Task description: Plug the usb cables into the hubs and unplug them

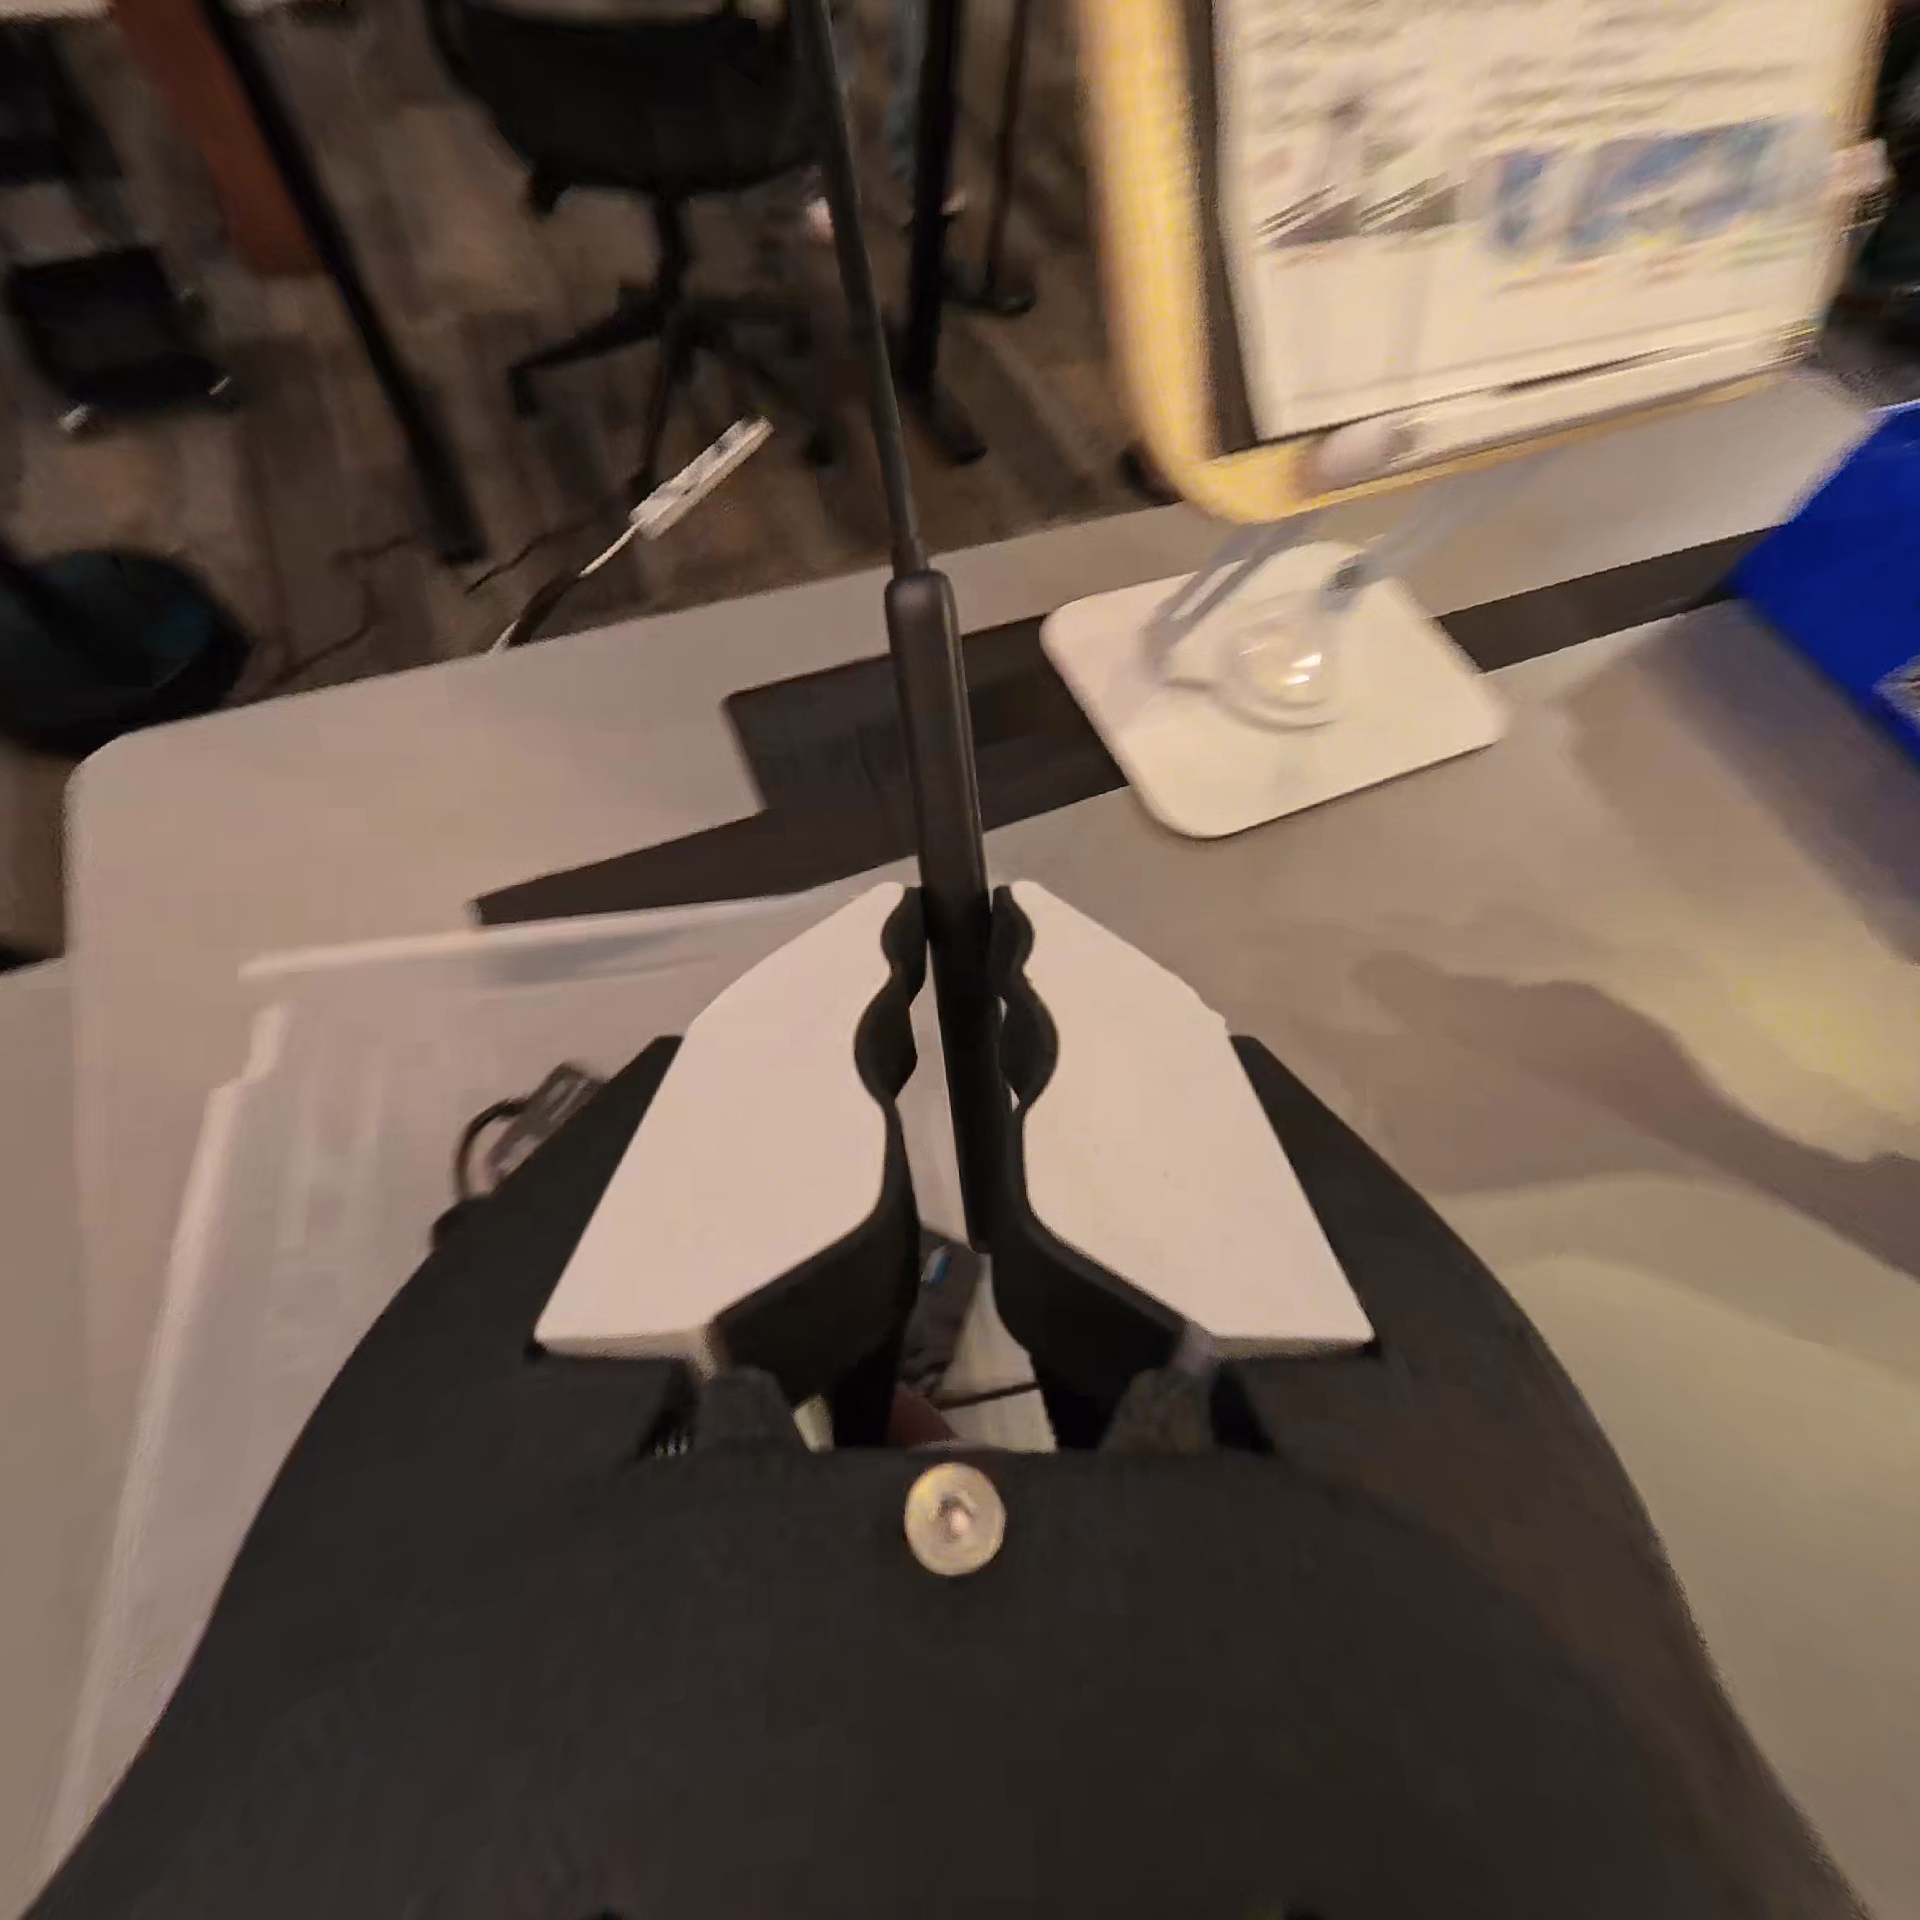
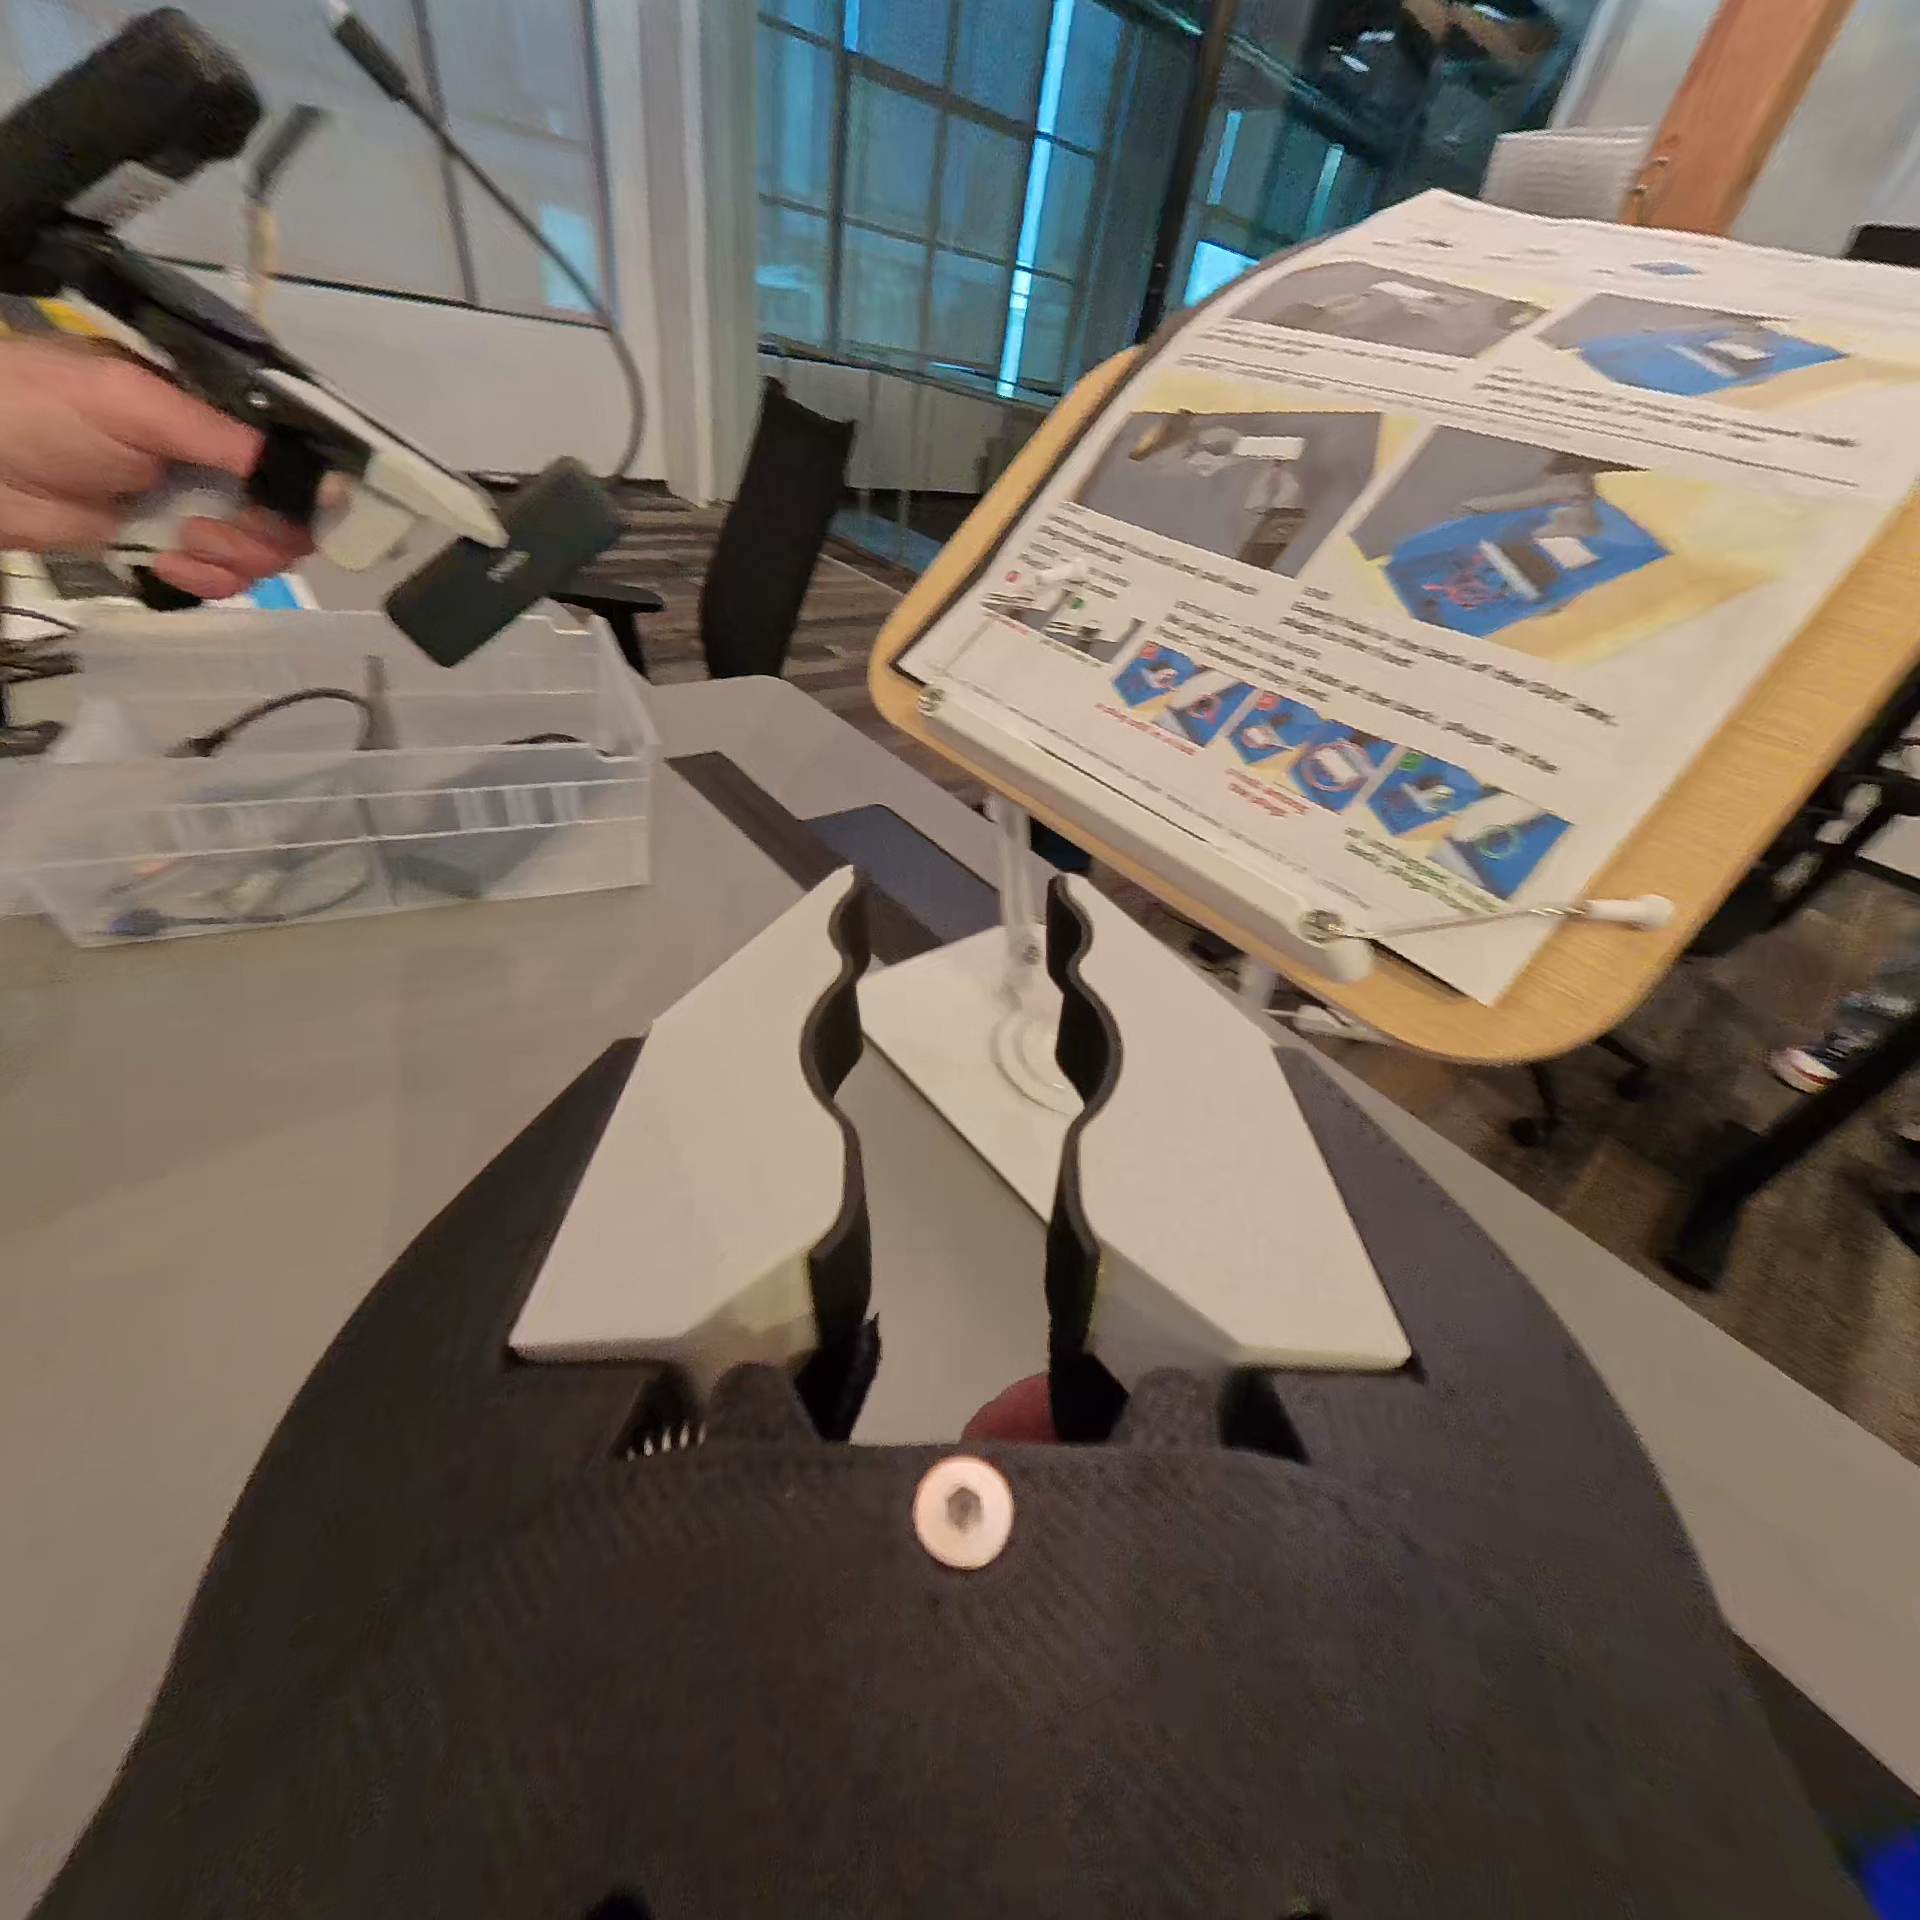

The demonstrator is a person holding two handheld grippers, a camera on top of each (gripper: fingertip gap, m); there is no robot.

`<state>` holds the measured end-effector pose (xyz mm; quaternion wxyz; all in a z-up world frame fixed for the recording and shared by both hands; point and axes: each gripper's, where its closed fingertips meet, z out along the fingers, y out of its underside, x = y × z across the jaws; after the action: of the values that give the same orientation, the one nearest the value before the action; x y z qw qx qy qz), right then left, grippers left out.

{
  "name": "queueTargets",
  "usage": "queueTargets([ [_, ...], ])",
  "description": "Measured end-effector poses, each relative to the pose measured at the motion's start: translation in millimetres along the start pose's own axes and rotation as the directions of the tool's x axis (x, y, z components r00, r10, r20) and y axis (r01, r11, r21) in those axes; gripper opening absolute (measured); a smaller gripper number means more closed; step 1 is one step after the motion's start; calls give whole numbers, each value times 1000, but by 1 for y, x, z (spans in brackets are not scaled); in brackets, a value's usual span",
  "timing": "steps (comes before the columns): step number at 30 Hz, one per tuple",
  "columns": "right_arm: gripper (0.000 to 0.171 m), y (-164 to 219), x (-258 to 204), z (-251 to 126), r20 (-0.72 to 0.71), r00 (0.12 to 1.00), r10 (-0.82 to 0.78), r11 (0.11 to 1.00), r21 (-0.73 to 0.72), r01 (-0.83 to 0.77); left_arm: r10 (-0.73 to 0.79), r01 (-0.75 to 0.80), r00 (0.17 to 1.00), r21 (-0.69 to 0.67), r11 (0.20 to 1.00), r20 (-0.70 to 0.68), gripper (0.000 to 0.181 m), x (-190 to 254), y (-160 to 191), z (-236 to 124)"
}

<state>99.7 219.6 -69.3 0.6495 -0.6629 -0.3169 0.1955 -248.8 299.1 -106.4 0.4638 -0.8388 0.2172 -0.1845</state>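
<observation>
The left tool [image 1: 958, 935] is clamped on the hub [image 1: 940, 790], a slim dark bar seen edge-on in the left wrist view and held up in the air at upper left of the right wrist view, its lead [image 1: 847, 208] trailing upward. The right tool [image 2: 951, 935] stands apart and empty, low over the worktop [image 2: 260, 1091].

Risks, as I judge them: the hub sits off-centre in the pads and could twist when a plug pushes in; its taut lead could tug it loose. The cables [image 2: 270, 894] lie tangled in the clear bin [image 2: 436, 821] at left, so lifting one may drag others.

The stand [image 2: 1403, 623] crowds the right; open worktop lies centre-left, with its far edge close behind the bin.
</observation>
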Motion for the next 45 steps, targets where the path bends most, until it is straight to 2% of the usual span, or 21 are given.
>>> queueTargets([
  [5,40,-17,-39,6,193,974,119,986,89,-138,133,-91,953,159,983,-274,12,116,-36,-2],
  [9,48,-29,-58,4,304,934,189,965,117,-233,247,-137,849,256,957,-467,12,212,-49,3],
  [11,52,-32,-60,4,327,920,217,956,121,-269,257,-112,781,278,954,-569,12,251,-52,4],
  [17,50,-41,-57,-5,412,866,284,914,155,-374,320,-127,653,317,940,-686,12,313,-44,13],
  [20,42,-41,-61,-8,443,852,279,914,150,-377,322,-110,618,326,939,-717,12,324,-38,15],
  [23,21,-42,-70,-10,479,841,252,920,151,-361,318,-93,600,330,939,-734,12,329,-32,18],
  [28,14,-41,-76,-10,501,830,246,926,131,-353,310,-78,579,328,942,-754,12,327,-26,20],
  [39,9,-28,-56,-14,423,872,245,956,44,-290,335,-138,695,339,931,-636,15,298,-29,33],
  [43,9,0,-42,-14,387,877,284,958,-86,-272,390,-270,743,290,918,-544,16,274,-22,32],
  [45,9,19,-36,-11,374,866,332,943,-154,-295,412,-329,734,249,911,-540,16,267,-15,26],
])
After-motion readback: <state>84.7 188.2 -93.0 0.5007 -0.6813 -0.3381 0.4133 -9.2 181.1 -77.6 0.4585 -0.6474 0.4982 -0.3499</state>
